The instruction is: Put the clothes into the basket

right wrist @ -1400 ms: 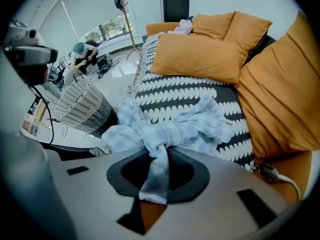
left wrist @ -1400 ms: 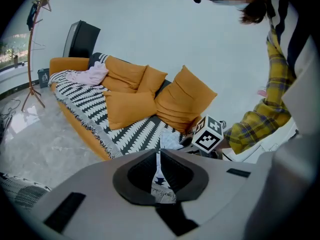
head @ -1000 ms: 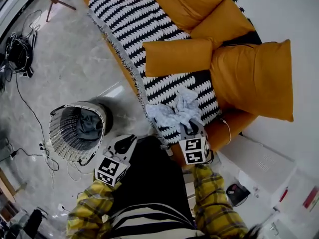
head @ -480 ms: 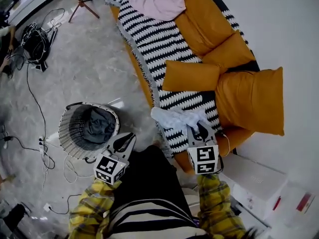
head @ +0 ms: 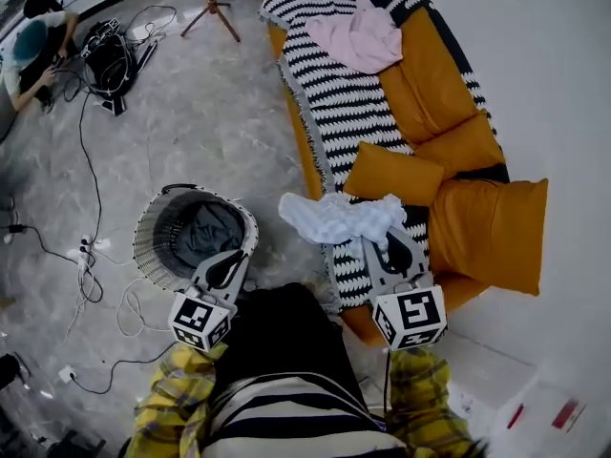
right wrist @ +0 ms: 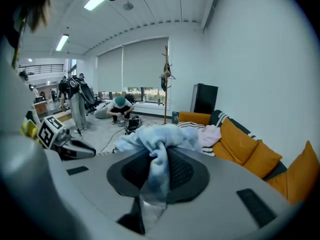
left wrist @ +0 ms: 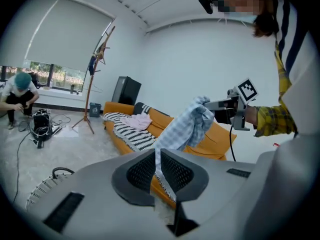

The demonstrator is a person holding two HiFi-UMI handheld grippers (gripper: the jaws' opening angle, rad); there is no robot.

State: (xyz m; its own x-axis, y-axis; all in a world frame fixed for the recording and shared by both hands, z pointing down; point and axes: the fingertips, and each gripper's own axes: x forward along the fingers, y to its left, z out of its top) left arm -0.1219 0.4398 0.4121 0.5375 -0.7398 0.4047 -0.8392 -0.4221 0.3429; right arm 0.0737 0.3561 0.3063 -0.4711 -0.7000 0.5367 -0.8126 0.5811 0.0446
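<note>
- The right tongs [head: 380, 246] are clamped on a pale blue cloth [head: 334, 218], which is lifted beside the sofa [head: 449, 84] and near the basket [head: 148, 232].
- The left tongs [head: 226, 267] are closed and empty at the basket's rim.
- A dark garment [head: 205, 232] lies in the basket.

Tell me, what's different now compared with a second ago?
The right gripper, still clamped on the light blue cloth, has lifted it off the sofa and swung it toward the basket. The left gripper stays shut and empty by the basket's rim. The dark garment in the basket and the pink garment on the sofa lie as before.
</note>
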